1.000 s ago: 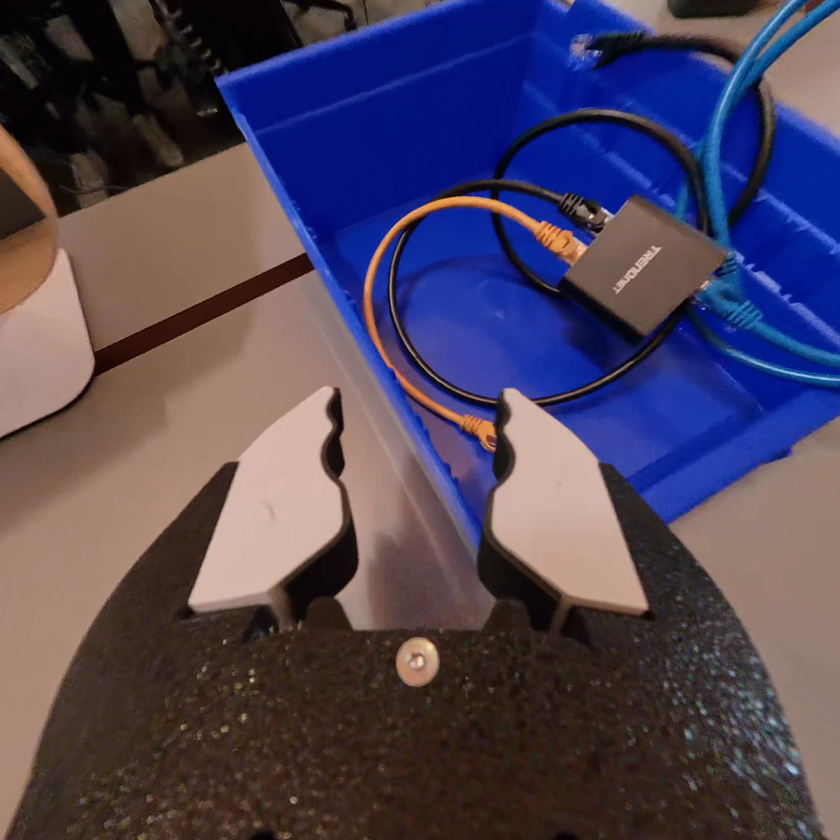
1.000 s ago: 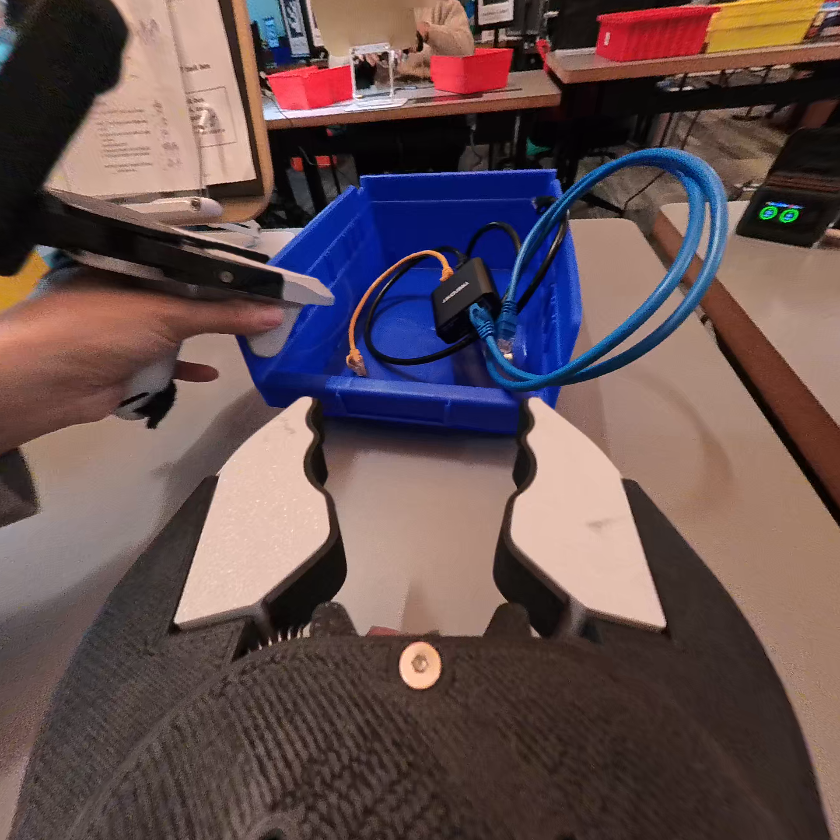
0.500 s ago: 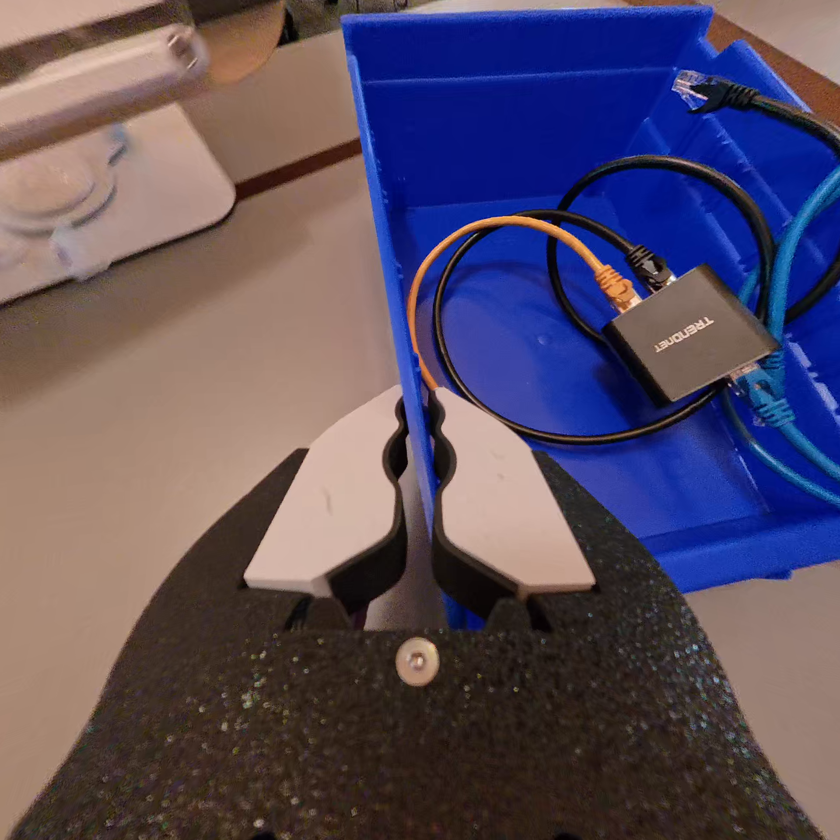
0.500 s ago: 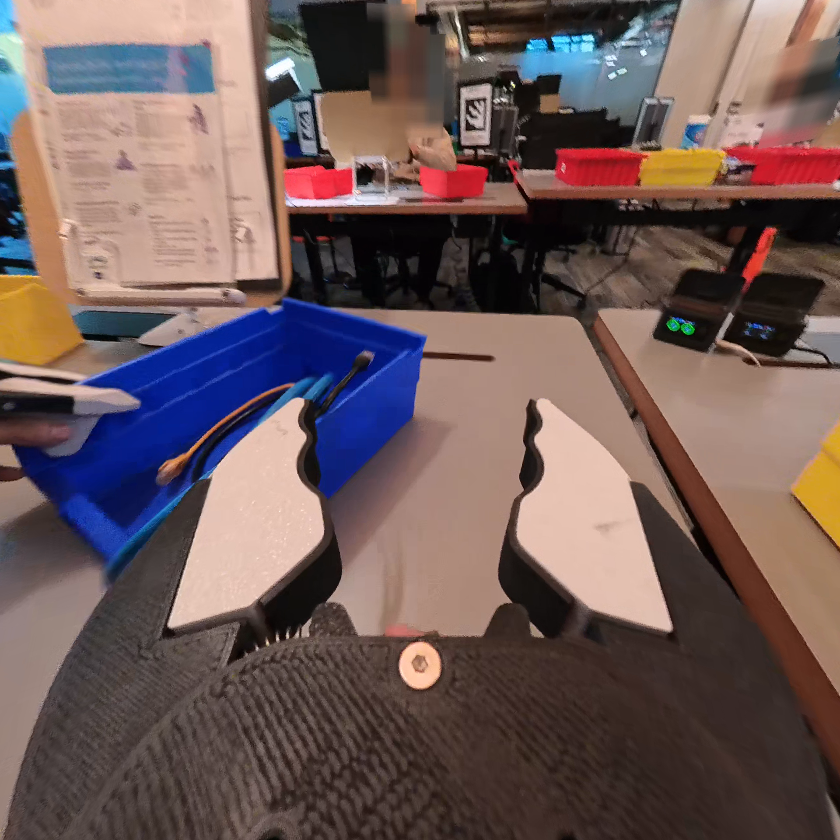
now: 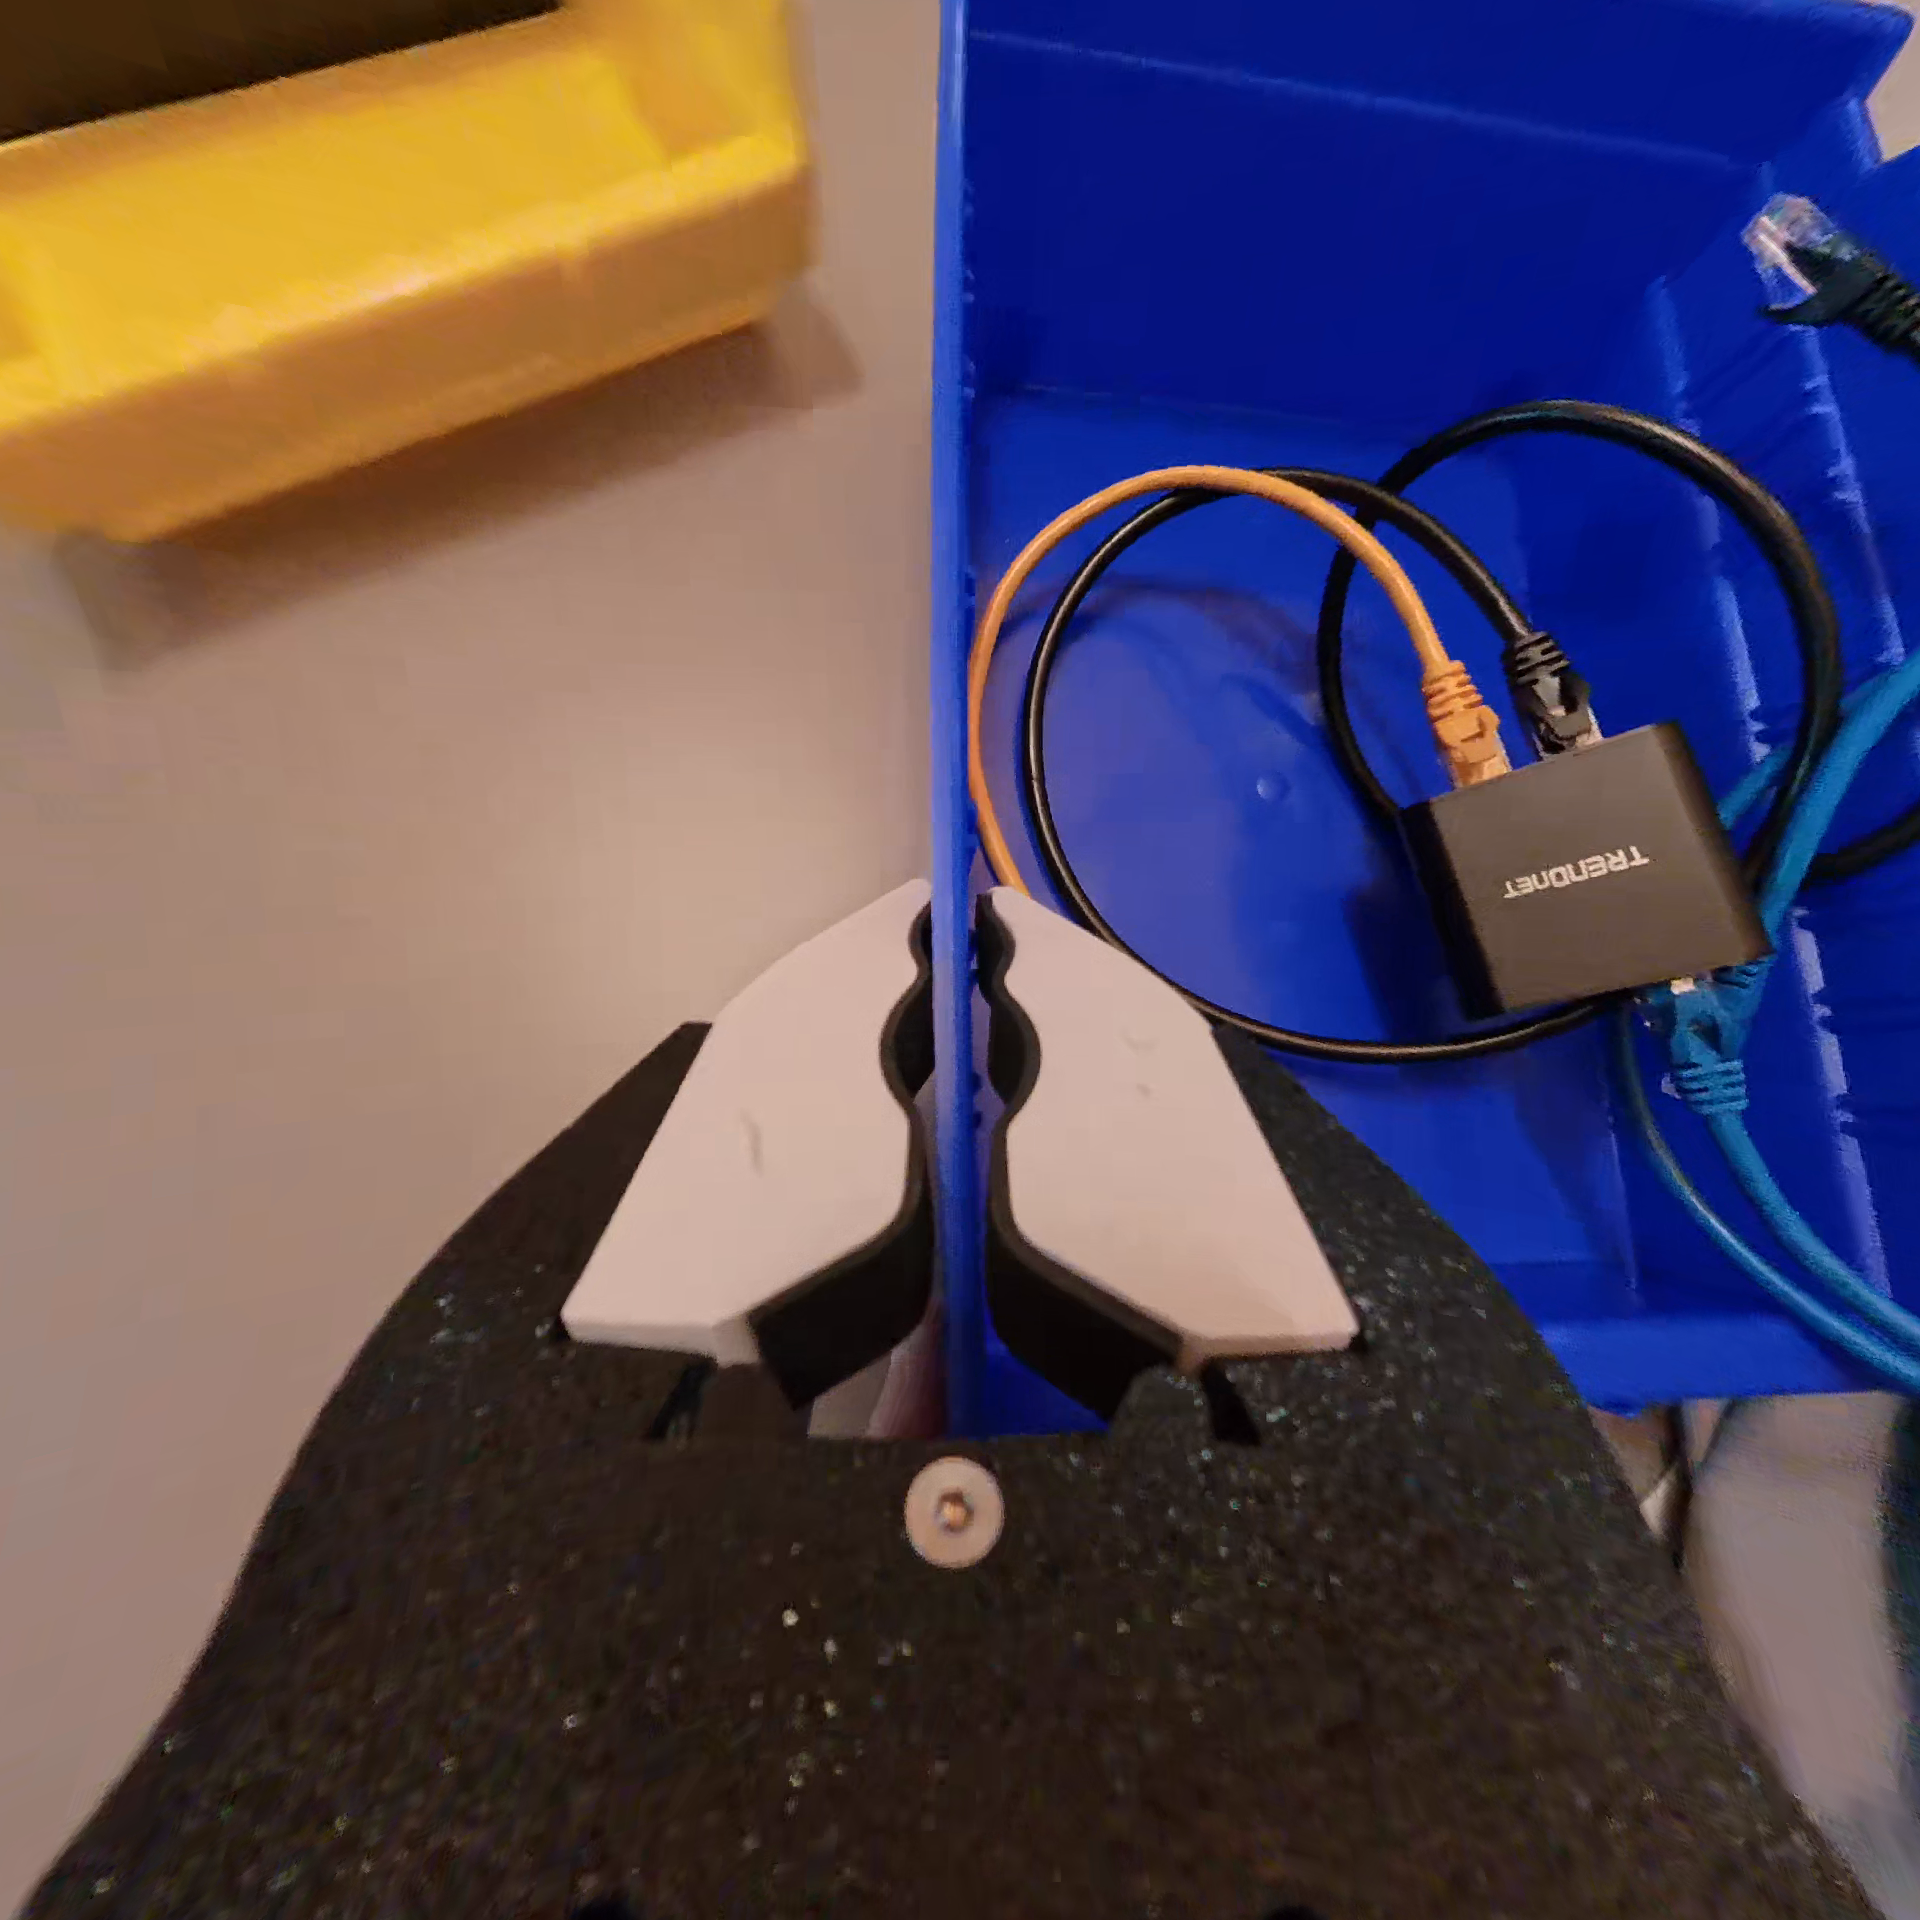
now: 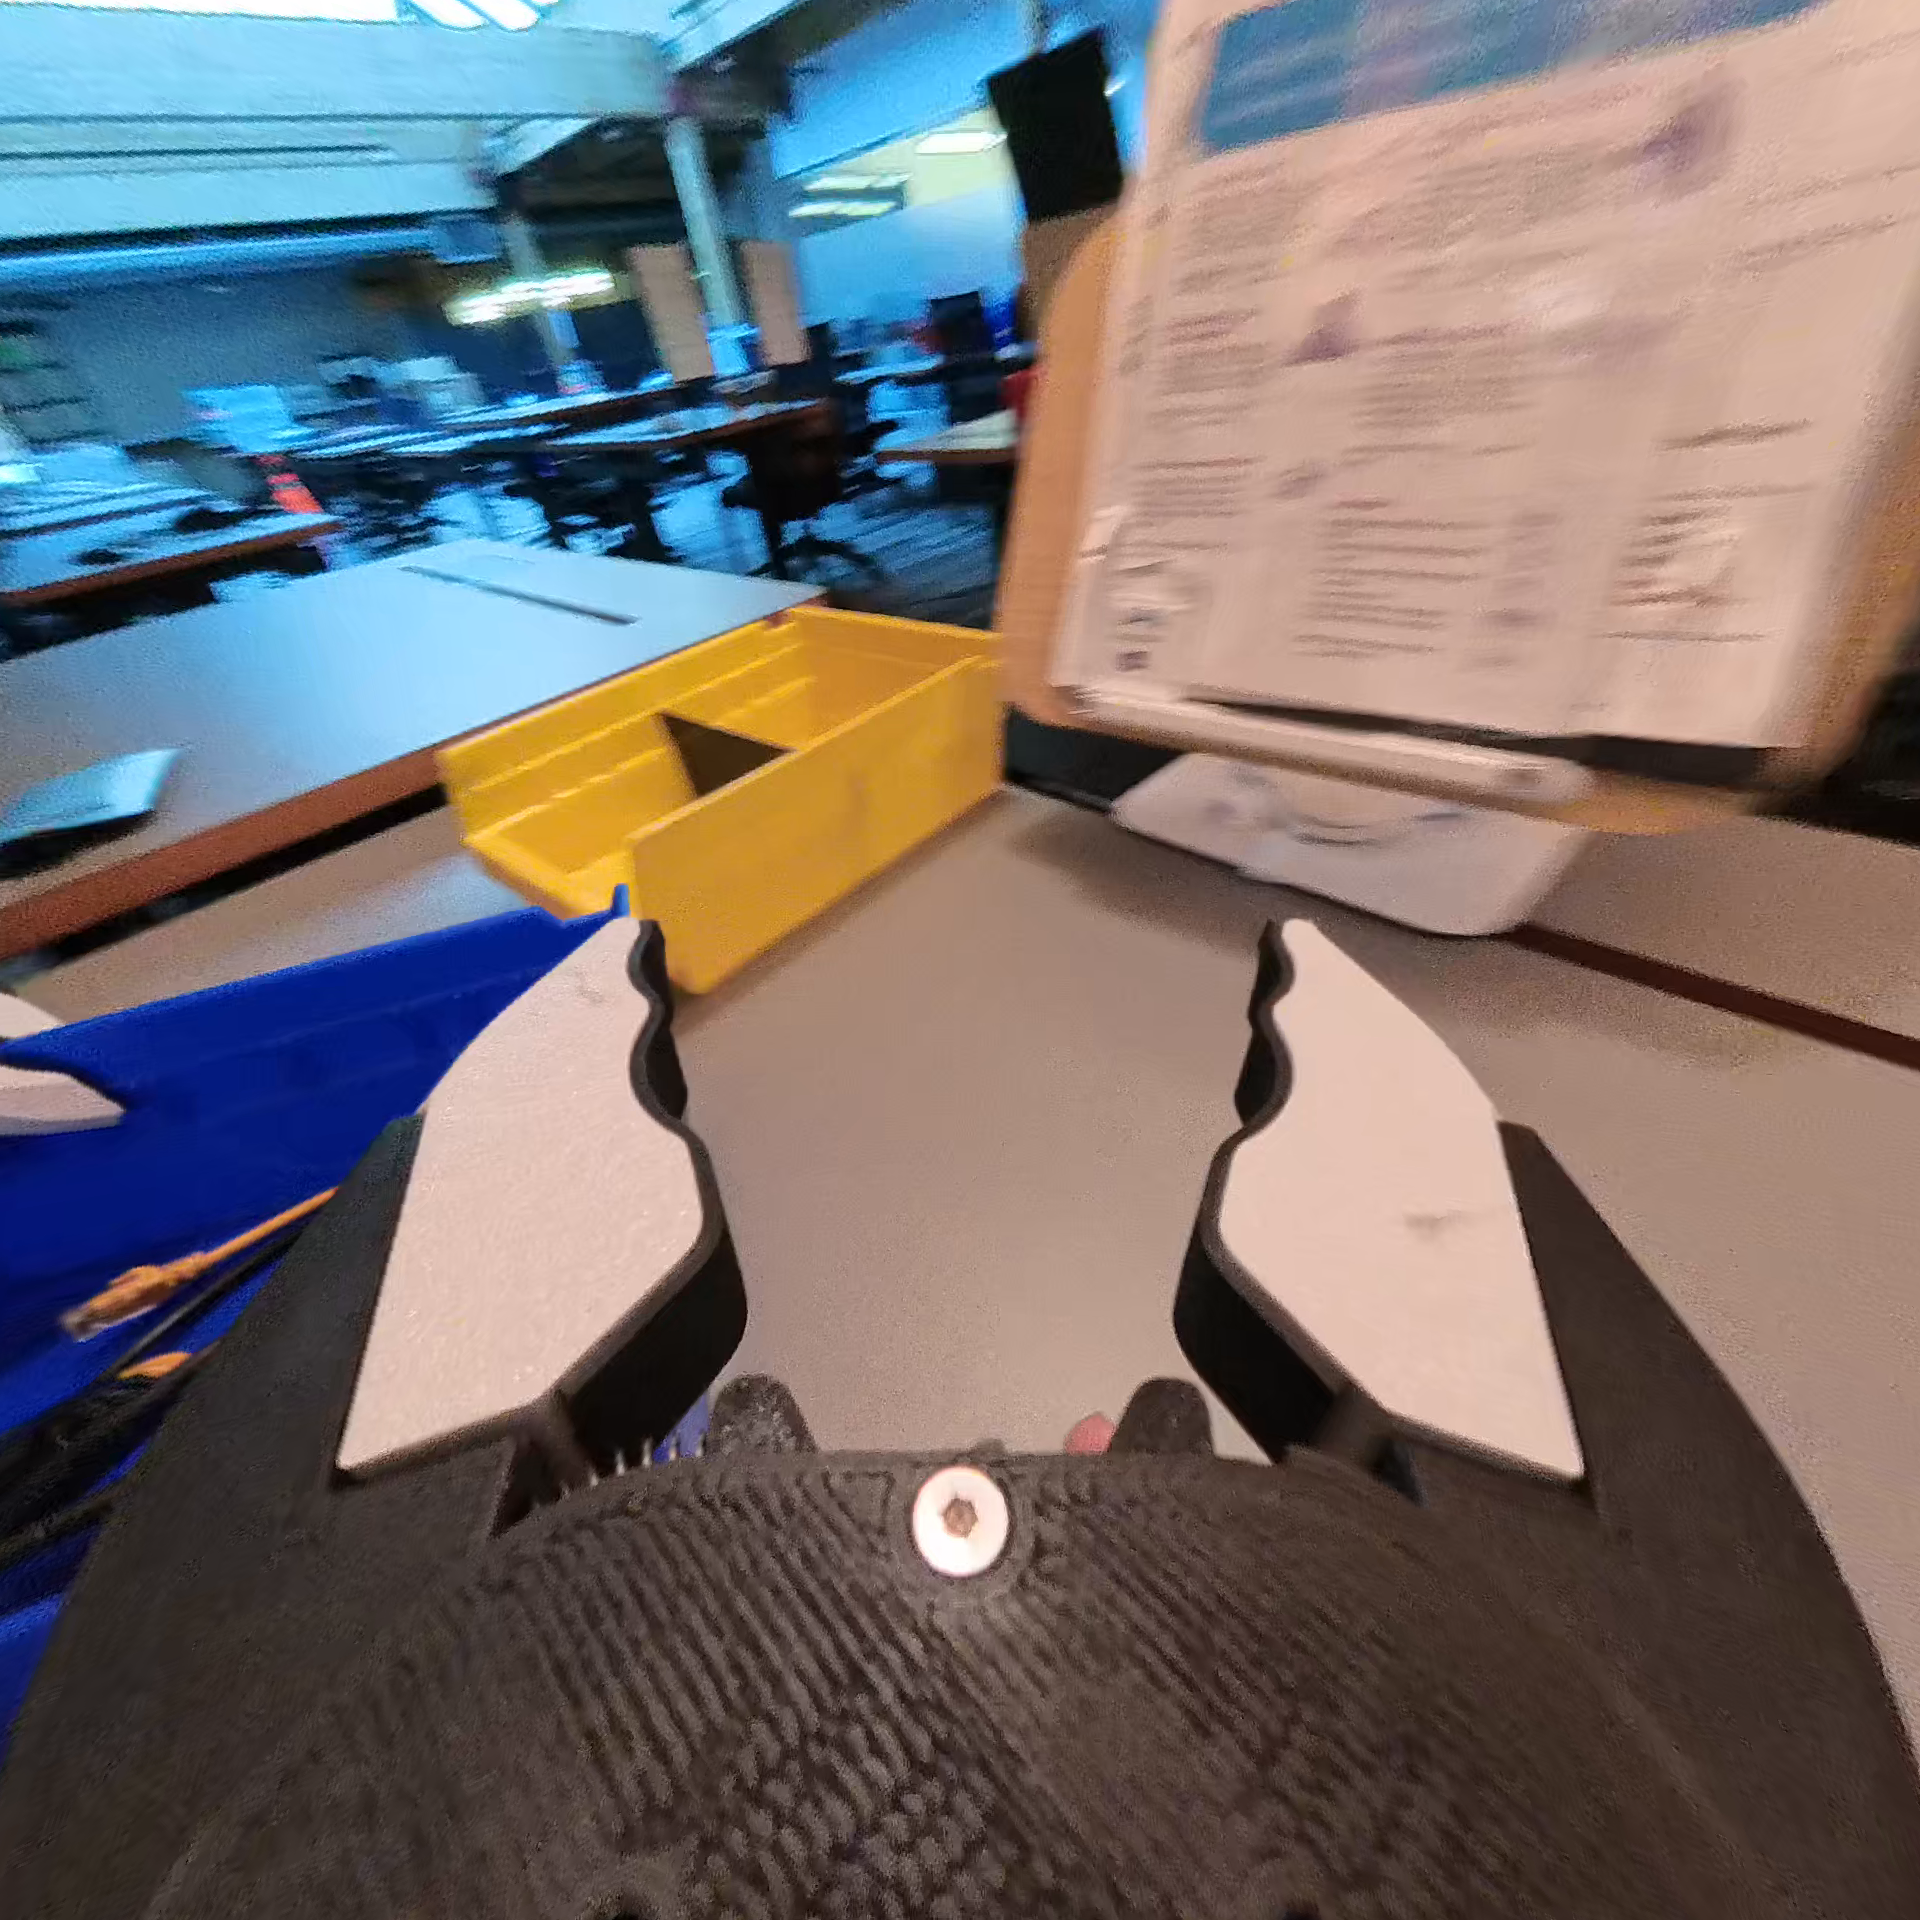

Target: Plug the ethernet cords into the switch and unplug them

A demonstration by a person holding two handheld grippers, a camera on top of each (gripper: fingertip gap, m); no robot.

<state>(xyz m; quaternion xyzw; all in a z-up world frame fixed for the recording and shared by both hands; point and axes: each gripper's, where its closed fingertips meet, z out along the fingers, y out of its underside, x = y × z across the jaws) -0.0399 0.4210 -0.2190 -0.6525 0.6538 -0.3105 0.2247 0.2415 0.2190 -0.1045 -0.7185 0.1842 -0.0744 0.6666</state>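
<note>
The small flat black box-shaped switch (image 5: 1579,873) lies inside the blue plastic bin (image 5: 1351,260), with an orange cord (image 5: 1070,540) and a black cord (image 5: 1558,426) plugged into one side and blue cords (image 5: 1704,1049) at the opposite side. The left claw (image 5: 953,914) is clamped on the bin's side wall. The right claw (image 6: 956,945) hangs apart over the grey tabletop (image 6: 966,1143).

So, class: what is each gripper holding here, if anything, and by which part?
The left gripper is clamped on the blue bin, by its side wall's top edge. The right gripper is open and holds nothing.
</note>
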